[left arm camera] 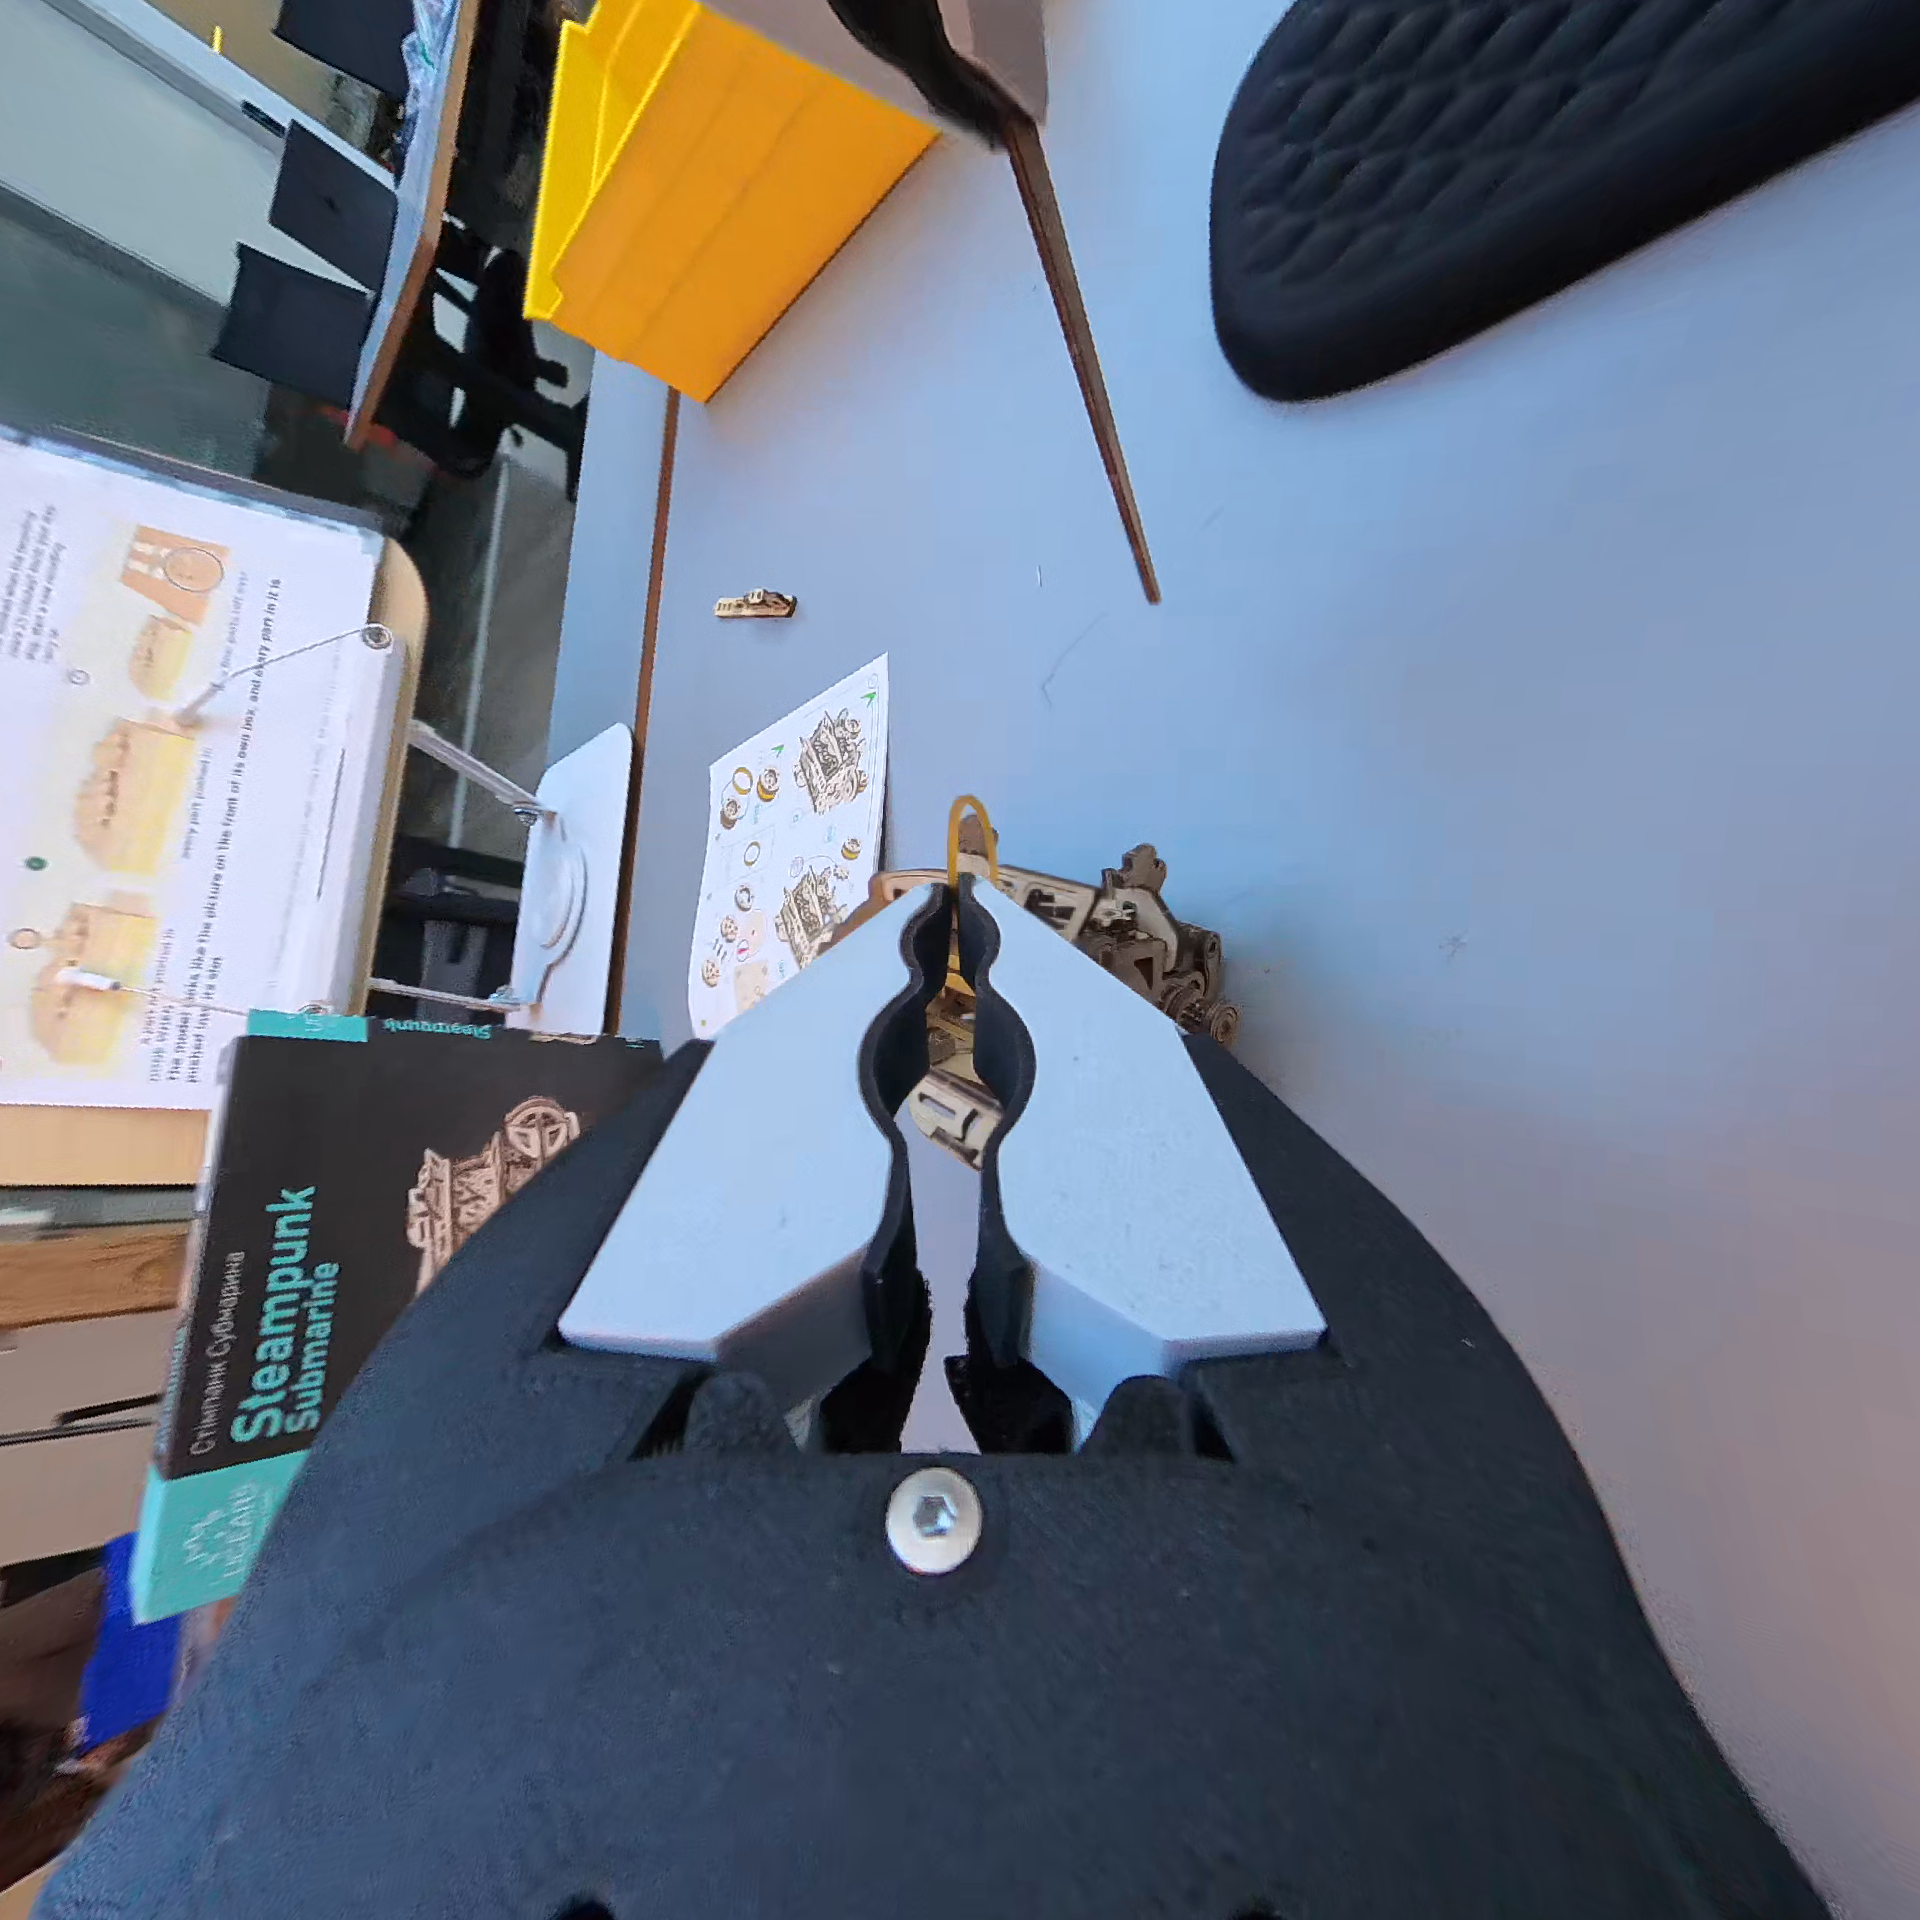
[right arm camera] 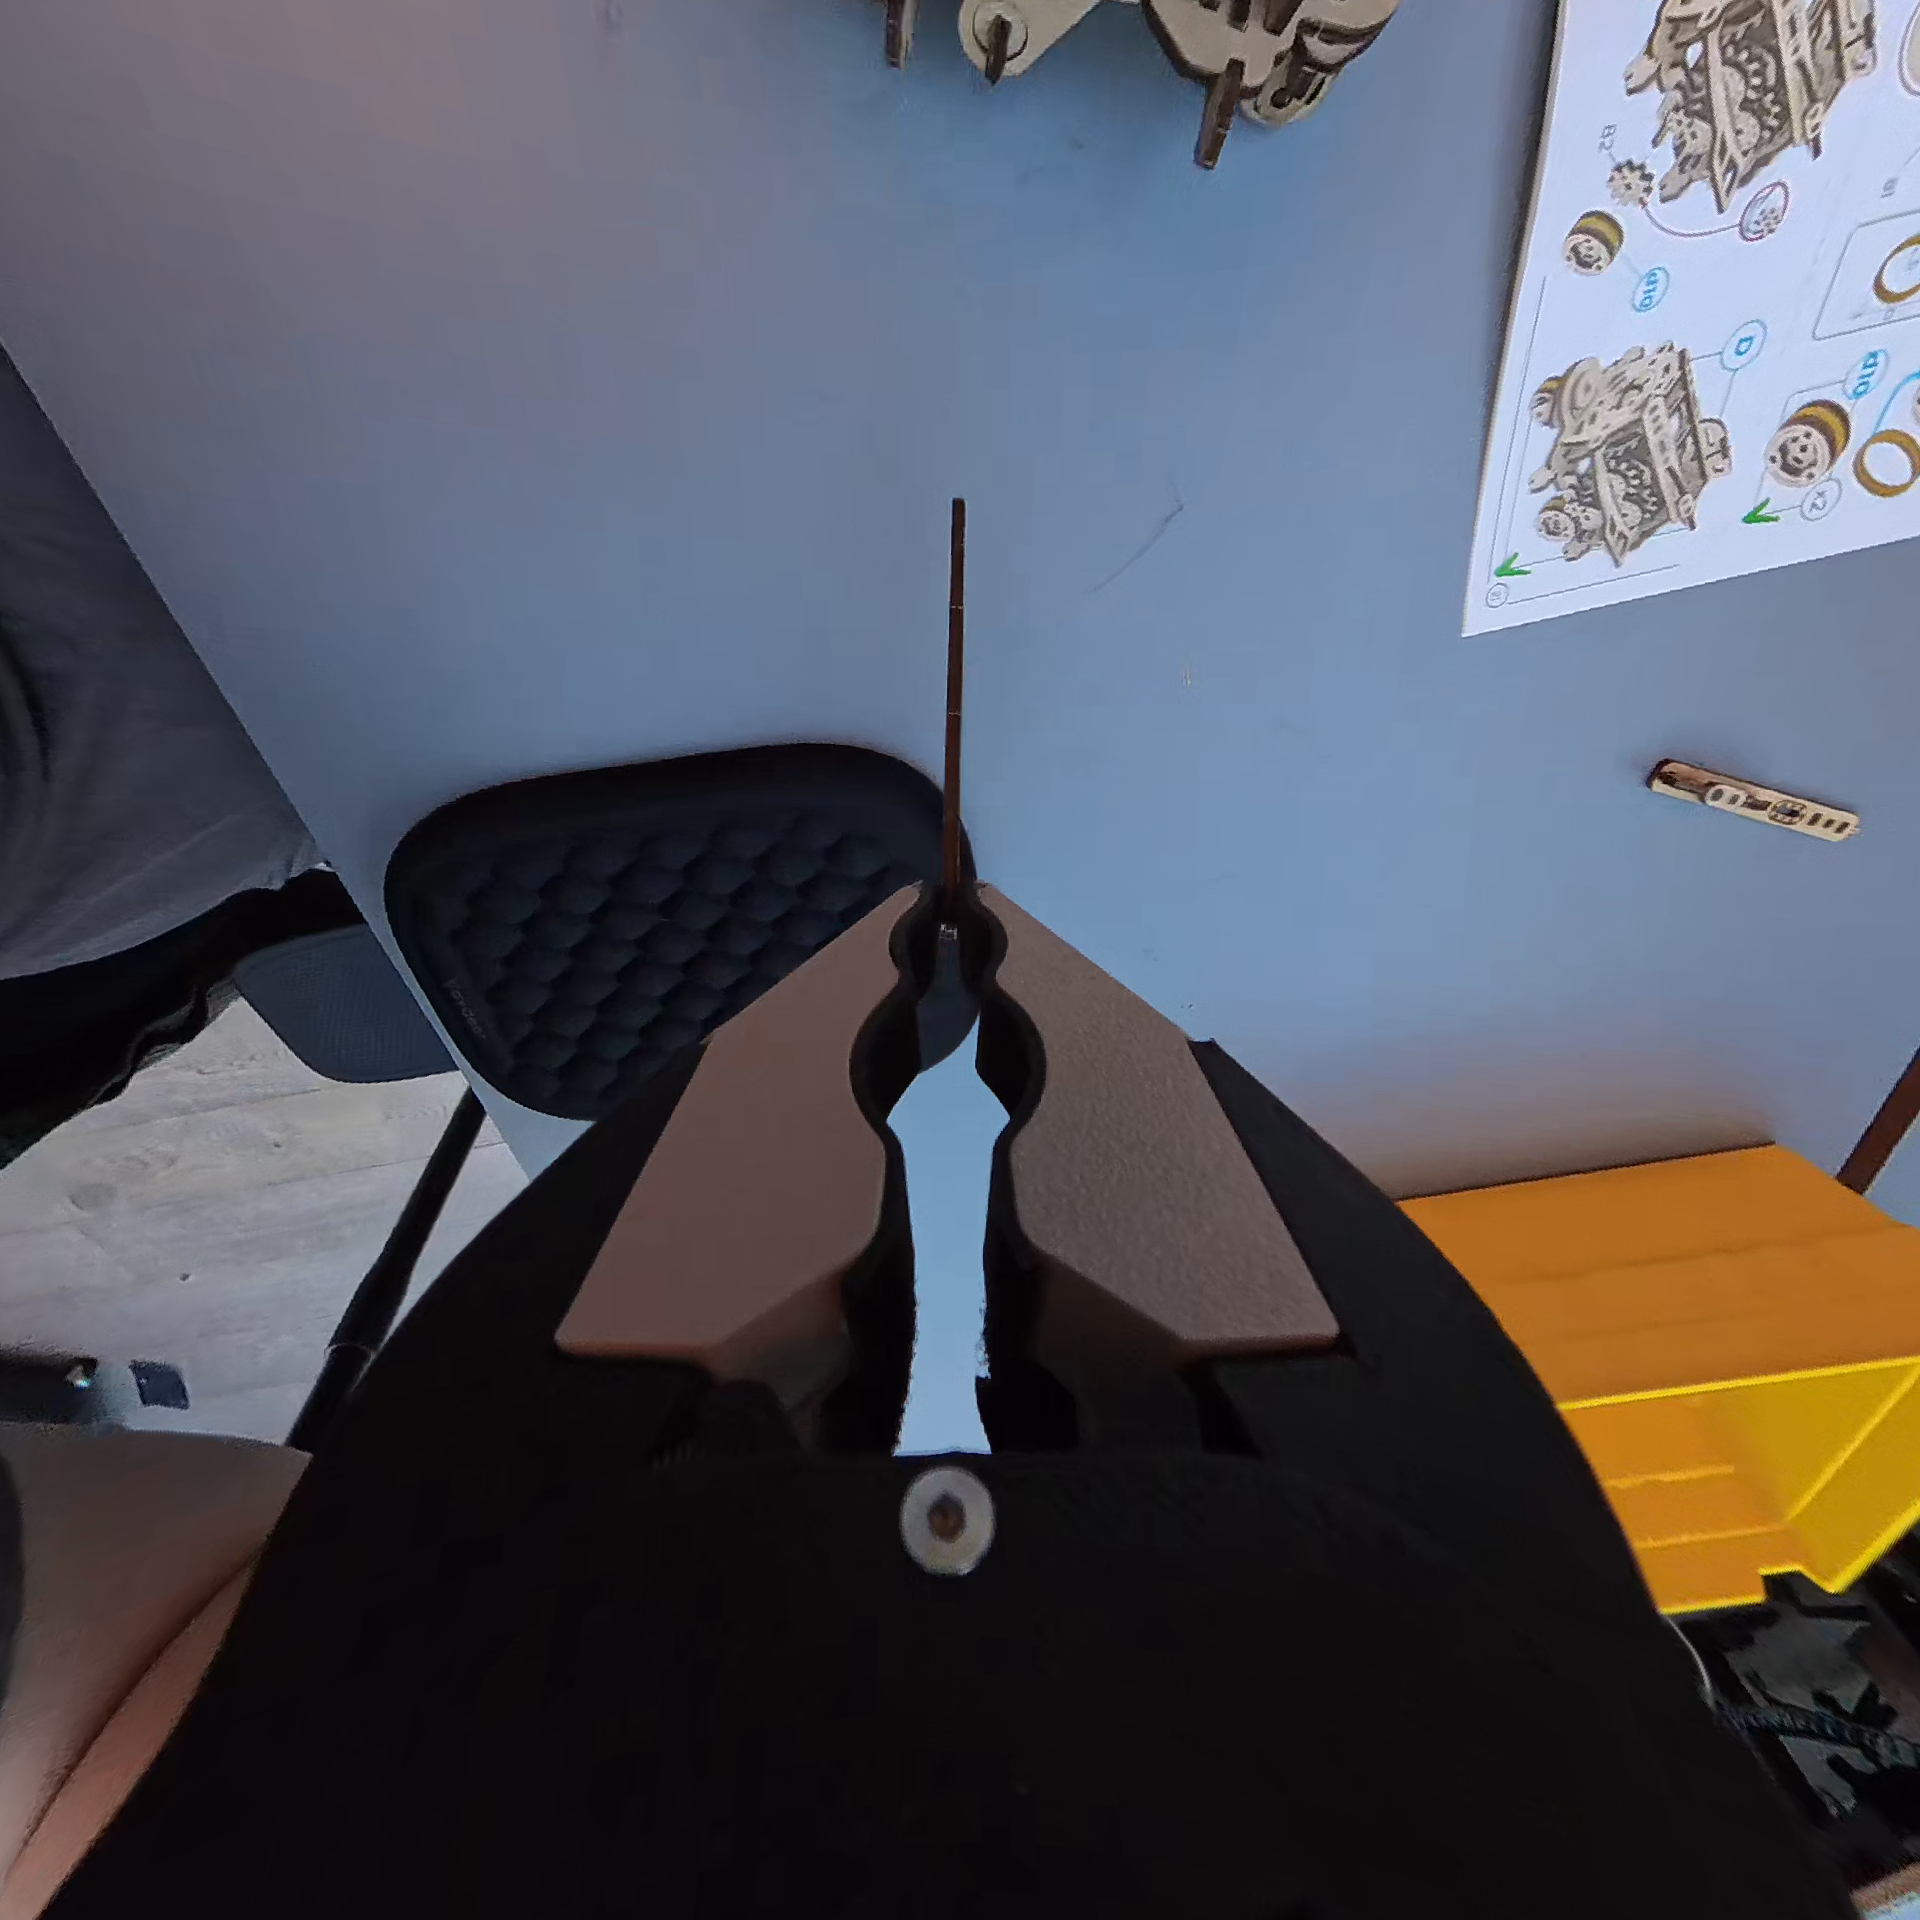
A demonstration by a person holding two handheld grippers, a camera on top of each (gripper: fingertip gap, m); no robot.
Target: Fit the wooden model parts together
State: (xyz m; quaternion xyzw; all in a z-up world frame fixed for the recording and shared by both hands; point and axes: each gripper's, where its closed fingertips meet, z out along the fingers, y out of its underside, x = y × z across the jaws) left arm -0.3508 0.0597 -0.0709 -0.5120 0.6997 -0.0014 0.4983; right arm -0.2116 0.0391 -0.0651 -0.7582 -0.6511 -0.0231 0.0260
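My left gripper is shut on a yellow rubber band that loops up past its tips. Right behind it, the partly built wooden model stands on the grey table. My right gripper is shut on a thin dark wooden board, seen edge-on and pointing forward above the table. In the left wrist view the same board slants down from the right gripper at the top. The model's lower edge shows at the top of the right wrist view.
A printed instruction sheet lies by the model. A small loose wooden part lies on the table. Also here are a black padded wrist rest, a yellow bin, the kit box and a booklet on a stand. The grippers' ends are close to 15 cm from one another.
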